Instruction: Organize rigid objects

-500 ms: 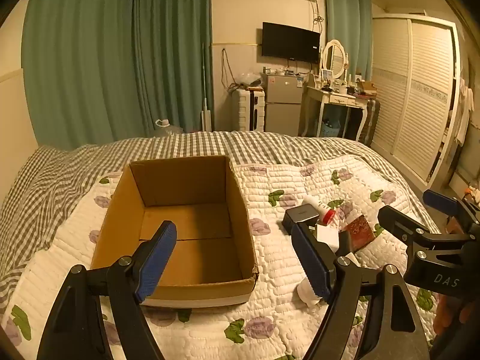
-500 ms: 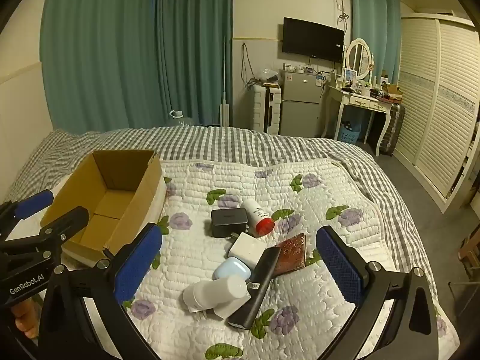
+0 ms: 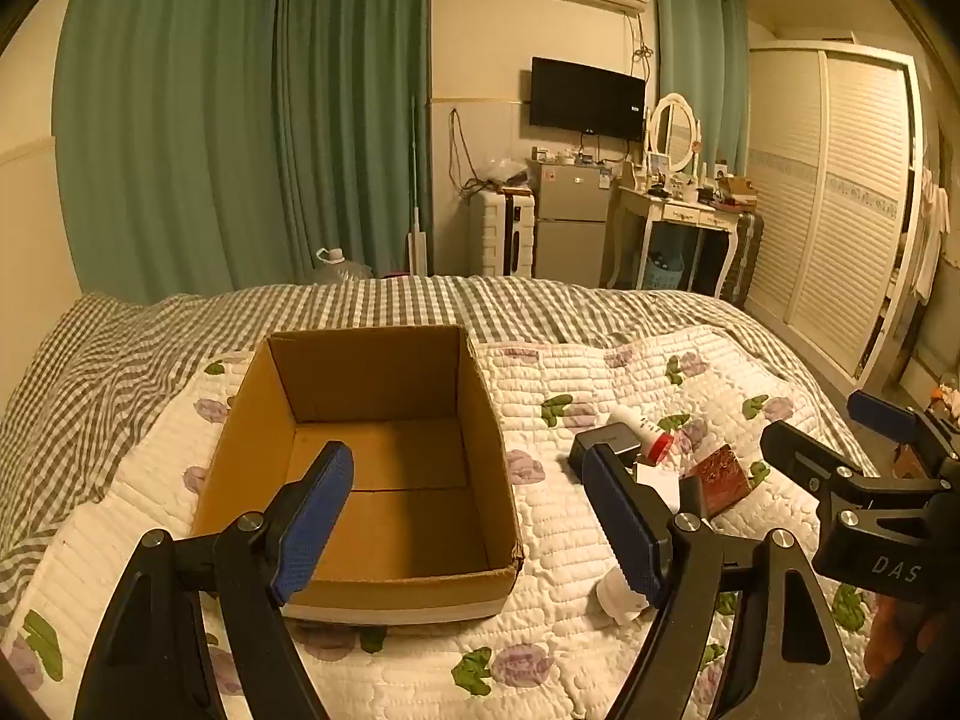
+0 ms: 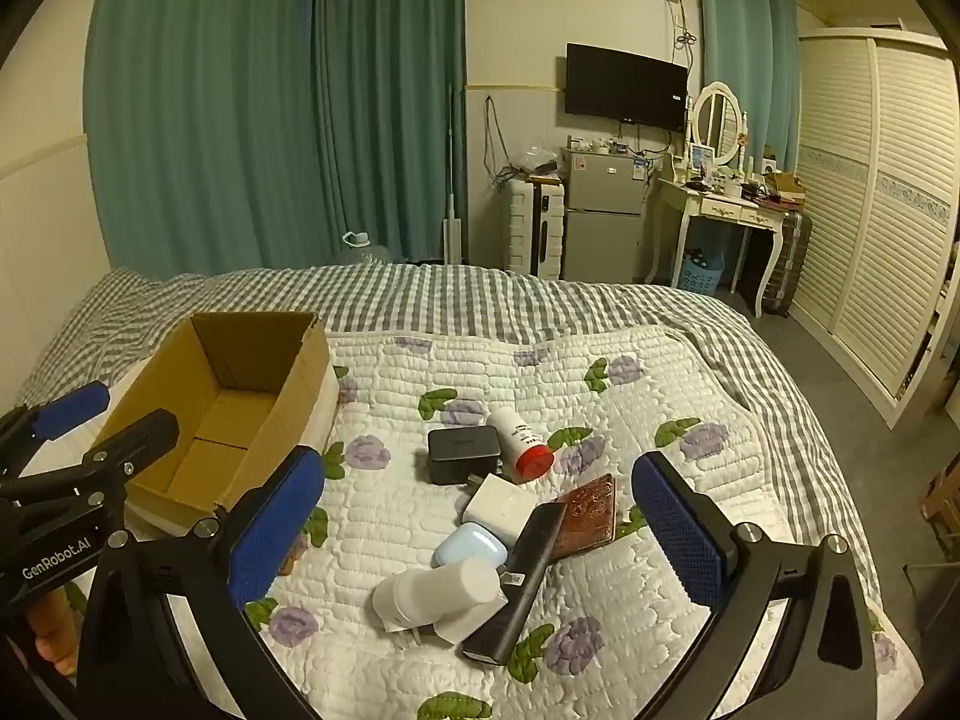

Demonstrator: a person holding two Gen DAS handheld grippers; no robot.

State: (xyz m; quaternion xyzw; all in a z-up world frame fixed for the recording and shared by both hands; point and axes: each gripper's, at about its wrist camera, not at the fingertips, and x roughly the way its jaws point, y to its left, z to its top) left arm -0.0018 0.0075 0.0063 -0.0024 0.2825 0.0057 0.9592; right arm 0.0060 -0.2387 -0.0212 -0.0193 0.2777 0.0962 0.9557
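Observation:
An empty open cardboard box [image 3: 372, 372] sits on the quilted bed, with my left gripper [image 3: 468, 519] open just above its near edge. In the right wrist view the box [image 4: 252, 348] lies at the left. A pile of objects lies to its right: a black box [image 4: 463, 453], a white bottle with a red cap [image 4: 522, 441], a white charger [image 4: 501, 504], a light blue case [image 4: 471, 546], a black remote [image 4: 519, 582], a brown wallet [image 4: 588, 516] and a white cylinder [image 4: 438, 594]. My right gripper [image 4: 477, 525] hovers open over the pile, holding nothing.
The floral quilt [image 4: 600, 600] covers a grey checked bedspread [image 4: 480, 300]. The bed's right edge drops to the floor beside a white louvred wardrobe [image 4: 888, 210]. A dressing table [image 4: 720, 204], a small fridge [image 4: 600, 216] and green curtains [image 4: 270, 120] stand beyond the bed.

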